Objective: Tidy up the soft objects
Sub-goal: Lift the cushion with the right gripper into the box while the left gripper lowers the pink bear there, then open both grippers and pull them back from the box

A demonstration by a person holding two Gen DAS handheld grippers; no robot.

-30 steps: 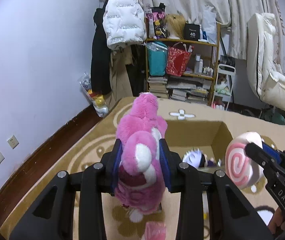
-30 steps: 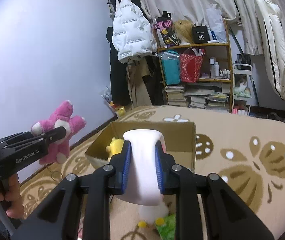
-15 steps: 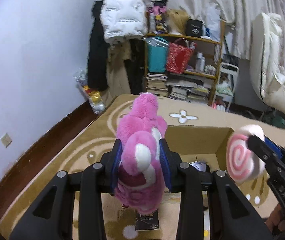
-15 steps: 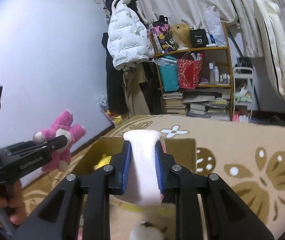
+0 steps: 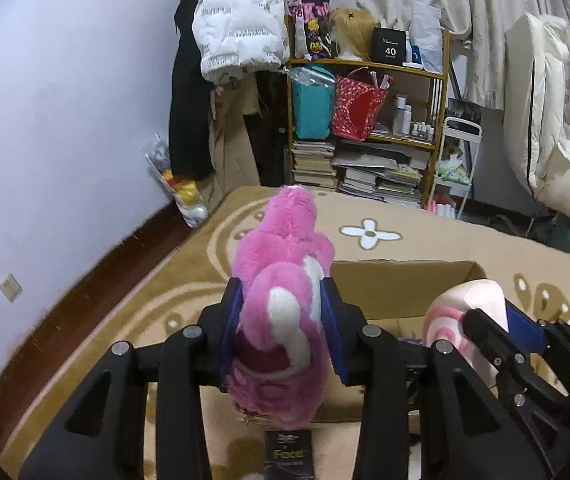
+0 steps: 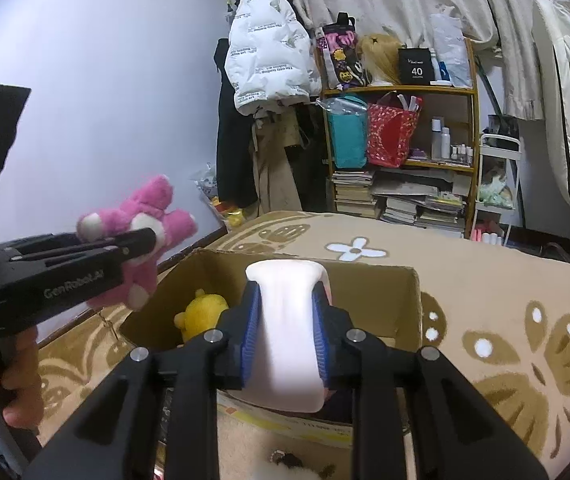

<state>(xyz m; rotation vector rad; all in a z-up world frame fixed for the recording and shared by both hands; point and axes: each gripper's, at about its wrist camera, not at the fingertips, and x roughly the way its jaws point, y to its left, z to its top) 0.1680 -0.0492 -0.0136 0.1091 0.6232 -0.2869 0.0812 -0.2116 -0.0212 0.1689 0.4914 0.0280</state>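
the left hand-held gripper (image 5: pixel 283 330) is squeezing a pink plush bear (image 5: pixel 285 312) between its blue pads, though its jaws have just been easing open a little. the right hand-held gripper (image 6: pixel 287 334) is clamping a white and pink swirl cushion (image 6: pixel 291 336). both toys are hanging over the near edge of an open cardboard box (image 6: pixel 381 300) sitting on a tan patterned rug (image 6: pixel 505 292). a yellow plush (image 6: pixel 201 314) is lying inside the box. a cluttered shelf (image 5: pixel 369 128) is standing against the far wall.
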